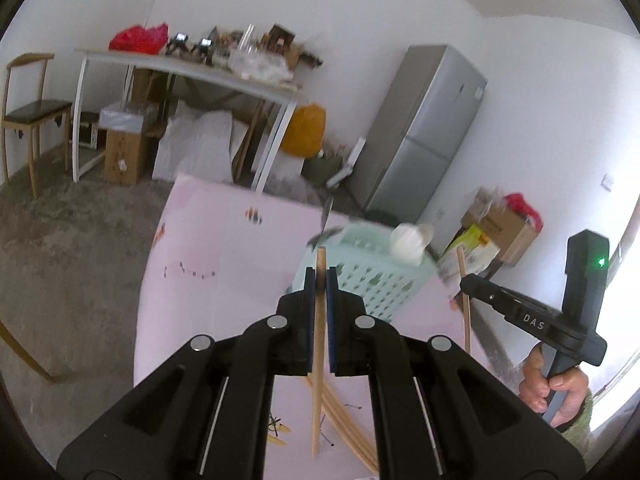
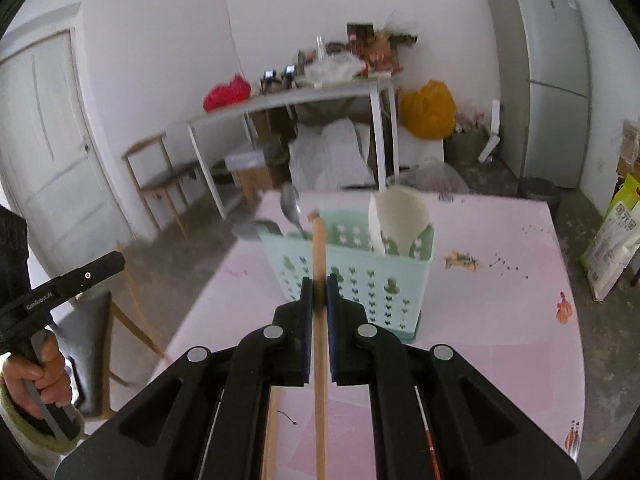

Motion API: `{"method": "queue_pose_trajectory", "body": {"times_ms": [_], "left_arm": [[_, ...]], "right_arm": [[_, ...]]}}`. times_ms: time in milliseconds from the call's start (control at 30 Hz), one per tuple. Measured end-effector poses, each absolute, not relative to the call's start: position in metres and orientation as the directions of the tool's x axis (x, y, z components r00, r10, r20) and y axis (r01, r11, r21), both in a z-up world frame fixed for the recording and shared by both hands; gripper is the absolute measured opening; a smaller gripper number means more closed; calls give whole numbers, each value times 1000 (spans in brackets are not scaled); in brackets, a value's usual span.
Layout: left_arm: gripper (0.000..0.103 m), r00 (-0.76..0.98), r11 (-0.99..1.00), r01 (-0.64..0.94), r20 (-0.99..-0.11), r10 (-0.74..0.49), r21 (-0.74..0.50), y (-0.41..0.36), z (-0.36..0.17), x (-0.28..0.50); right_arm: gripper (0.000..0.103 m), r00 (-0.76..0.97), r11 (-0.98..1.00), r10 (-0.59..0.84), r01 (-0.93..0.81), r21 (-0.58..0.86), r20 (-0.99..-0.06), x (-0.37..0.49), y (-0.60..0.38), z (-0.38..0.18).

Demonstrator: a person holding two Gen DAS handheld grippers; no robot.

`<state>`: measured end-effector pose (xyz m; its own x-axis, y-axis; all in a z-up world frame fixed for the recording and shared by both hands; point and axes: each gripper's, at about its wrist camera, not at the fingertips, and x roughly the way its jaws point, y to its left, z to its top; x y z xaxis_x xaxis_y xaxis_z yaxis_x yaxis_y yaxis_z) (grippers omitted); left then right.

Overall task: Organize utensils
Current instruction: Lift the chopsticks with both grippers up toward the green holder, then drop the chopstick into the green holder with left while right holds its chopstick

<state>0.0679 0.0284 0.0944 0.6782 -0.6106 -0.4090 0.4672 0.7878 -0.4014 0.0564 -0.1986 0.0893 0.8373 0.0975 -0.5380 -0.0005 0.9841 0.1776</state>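
Left tongs [image 1: 320,276] clamp chopstick [image 1: 319,344] upright, tip toward basket [image 1: 372,276]; right tongs [image 2: 320,290] clamp second chopstick [image 2: 319,360] likewise.

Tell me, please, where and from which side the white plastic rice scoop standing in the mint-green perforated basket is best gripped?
Grip the white plastic rice scoop at its broad head, coming down from above. It stands upright with its handle hidden inside the mint-green perforated basket, so only the head is exposed. Pinch the thin head across its flat faces, probably near the top edge.

Chopstick [image 2: 319,360] btm cut off by frame edge; spoons [image 2: 290,204] in basket [image 2: 360,276] blurred; shelf clutter [image 1: 256,56] too blurry to ID.
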Motion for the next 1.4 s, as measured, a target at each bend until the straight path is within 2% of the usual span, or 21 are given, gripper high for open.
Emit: {"method": "queue_pose_trajectory", "body": {"times_ms": [300,567,900,1167,1400], "left_arm": [[3,710,755,526,-288,-643,-392,37,144,48],[3,723,734,567,-203,-661,-374,25,183,53],[3,694,652,652,-40,-719,-388,-10,243,80],[3,689,633,673,15,-724,-384,-61,261,123],[3,716,678,649,-24,-697,-346,-111,241,156]], "right_arm": [[7,897,985,89,-14,174,-433,30,-204,127],[7,917,982,92,-19,186,-389,29,-213,140],[7,940,973,81,-3,232,-330,19,-234,152],[7,952,959,45,43,280,-301,7,-258,152],[7,951,948,39,62,311,-307,7,-280,148]]}}
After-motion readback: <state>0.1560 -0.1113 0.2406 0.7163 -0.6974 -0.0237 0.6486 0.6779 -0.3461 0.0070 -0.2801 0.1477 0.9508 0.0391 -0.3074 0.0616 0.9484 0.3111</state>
